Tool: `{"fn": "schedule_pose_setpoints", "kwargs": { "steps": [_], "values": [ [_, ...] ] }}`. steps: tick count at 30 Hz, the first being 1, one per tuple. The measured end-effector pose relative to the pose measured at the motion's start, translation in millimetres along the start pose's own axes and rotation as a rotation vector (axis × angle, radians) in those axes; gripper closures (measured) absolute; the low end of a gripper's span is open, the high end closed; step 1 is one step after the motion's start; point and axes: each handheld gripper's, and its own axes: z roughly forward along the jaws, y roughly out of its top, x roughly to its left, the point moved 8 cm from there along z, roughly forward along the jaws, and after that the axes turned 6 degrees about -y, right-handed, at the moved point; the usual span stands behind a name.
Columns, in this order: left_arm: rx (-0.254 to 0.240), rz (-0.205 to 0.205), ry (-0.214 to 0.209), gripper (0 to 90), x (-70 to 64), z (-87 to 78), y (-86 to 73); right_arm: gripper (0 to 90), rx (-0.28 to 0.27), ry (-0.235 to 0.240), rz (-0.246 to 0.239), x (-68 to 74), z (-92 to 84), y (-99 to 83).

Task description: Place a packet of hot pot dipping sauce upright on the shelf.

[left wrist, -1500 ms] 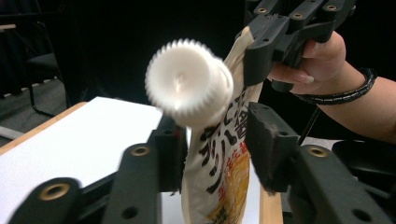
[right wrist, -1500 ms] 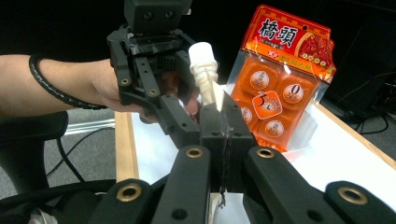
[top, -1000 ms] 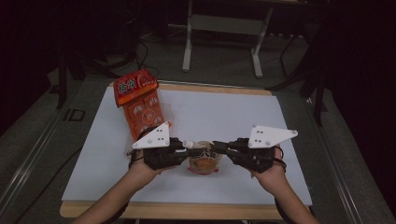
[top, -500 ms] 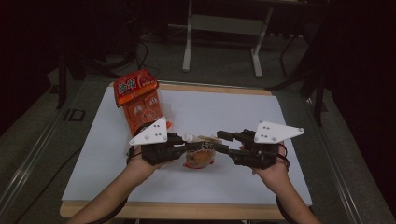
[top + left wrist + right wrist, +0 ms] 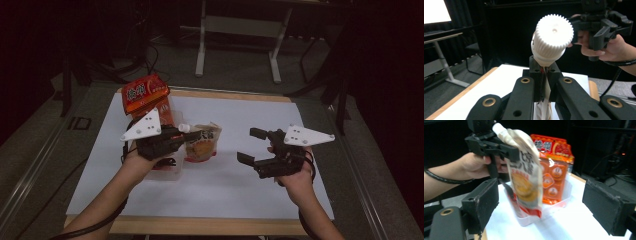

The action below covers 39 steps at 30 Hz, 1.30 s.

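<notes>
Your left gripper clenched on pouch neck, cap just past fingertips. Right gripper jaws just opened, nothing between. Handover done; pouch not yet placed.

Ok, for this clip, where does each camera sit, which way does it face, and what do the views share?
High view: above the person's side, looking forward and down on the table; both forearms show, left gripper shut on the pouch, right gripper open.
Left gripper view: rides that gripper, looks along its jaws at the pouch's white cap; the other hand is beyond.
Right gripper view: looks between its open pads toward the pouch and the orange packs.
Shared: all three show the pouch.
</notes>
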Motion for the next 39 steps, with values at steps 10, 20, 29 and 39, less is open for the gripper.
{"fn": "schedule_pose_setpoints", "kwargs": {
  "steps": [10, 20, 29, 39],
  "values": [
    [-0.012, 0.004, 0.058, 87.7, 26.0, -21.2, -8.5, 13.7, 0.014, -0.007, -0.05, -2.7, -0.3, -10.1],
    [0.031, -0.006, 0.06, 87.6, 51.0, -44.7, -26.9, 14.0, 0.039, -0.003, -0.033, -5.6, -0.5, -21.2],
    [0.045, -0.019, 0.036, 87.6, 65.4, -64.0, -53.8, 14.3, 0.058, 0.003, -0.005, -8.7, 1.7, -31.4],
    [0.084, -0.05, -0.021, 87.6, 65.2, -68.1, -70.5, 14.5, 0.058, 0.013, 0.014, -9.3, 1.8, -33.9]
  ]
}}
